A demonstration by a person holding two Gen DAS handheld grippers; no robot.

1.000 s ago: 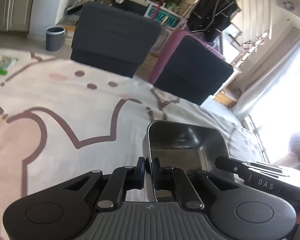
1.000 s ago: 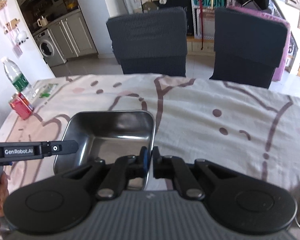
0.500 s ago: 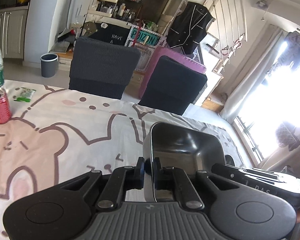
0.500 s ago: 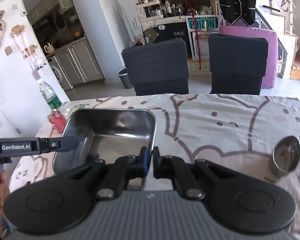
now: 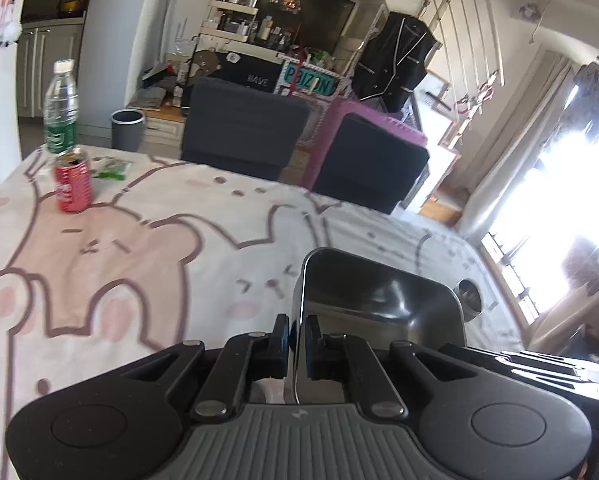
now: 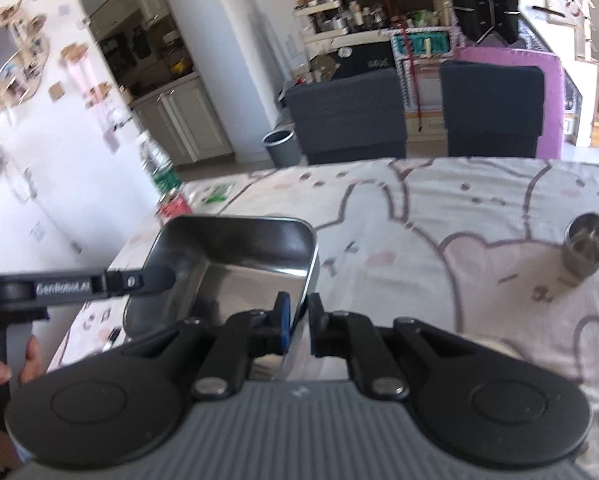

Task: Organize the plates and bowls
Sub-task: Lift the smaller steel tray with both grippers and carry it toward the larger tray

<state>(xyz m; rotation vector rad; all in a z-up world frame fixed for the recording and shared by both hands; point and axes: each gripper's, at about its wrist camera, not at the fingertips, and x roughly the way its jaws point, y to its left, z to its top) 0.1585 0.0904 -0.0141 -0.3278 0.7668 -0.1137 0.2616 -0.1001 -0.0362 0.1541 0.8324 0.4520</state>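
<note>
My left tongs [image 5: 297, 346] are clamped on the near-left rim of the steel tray [image 5: 379, 300], which I hold above the cartoon-print tablecloth [image 5: 139, 248]. My right tongs [image 6: 297, 320] straddle its opposite rim [image 6: 305, 280]; their jaws have just been easing apart, the wall between them, a small gap showing. A small steel cup [image 6: 587, 248] stands well off to the right

Tray [image 5: 379, 304] above the table [image 5: 139, 248], cup [image 5: 469, 300] to its right.

Black tool [image 5: 297, 344], blue pad, silver screws
</note>
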